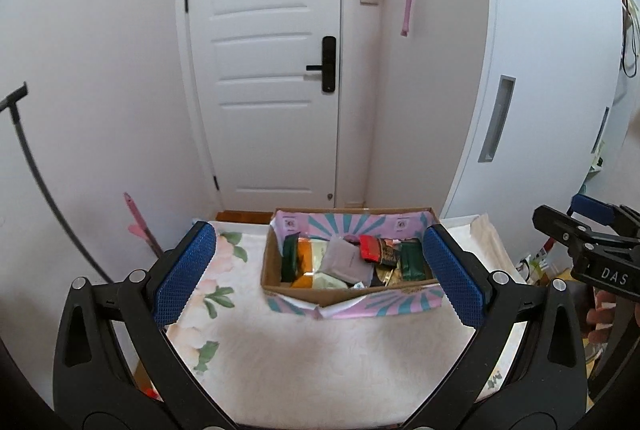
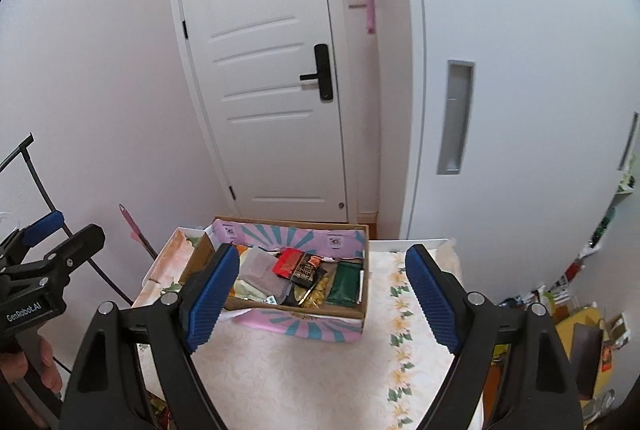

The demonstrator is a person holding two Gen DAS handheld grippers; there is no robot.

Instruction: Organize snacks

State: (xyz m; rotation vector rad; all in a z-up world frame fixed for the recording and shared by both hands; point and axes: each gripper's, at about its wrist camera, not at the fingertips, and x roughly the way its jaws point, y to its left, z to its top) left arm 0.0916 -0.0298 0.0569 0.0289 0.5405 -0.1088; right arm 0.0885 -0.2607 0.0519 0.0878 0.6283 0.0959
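The left tongs gape wide with nothing between the blue pads; the right tongs likewise stand apart and empty, both tilted downward, side by side.

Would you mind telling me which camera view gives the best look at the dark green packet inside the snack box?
The right wrist view: the dark green packet lies unobstructed at the right end of the box. In the left wrist view, that packet sits partly behind the left gripper's right finger.
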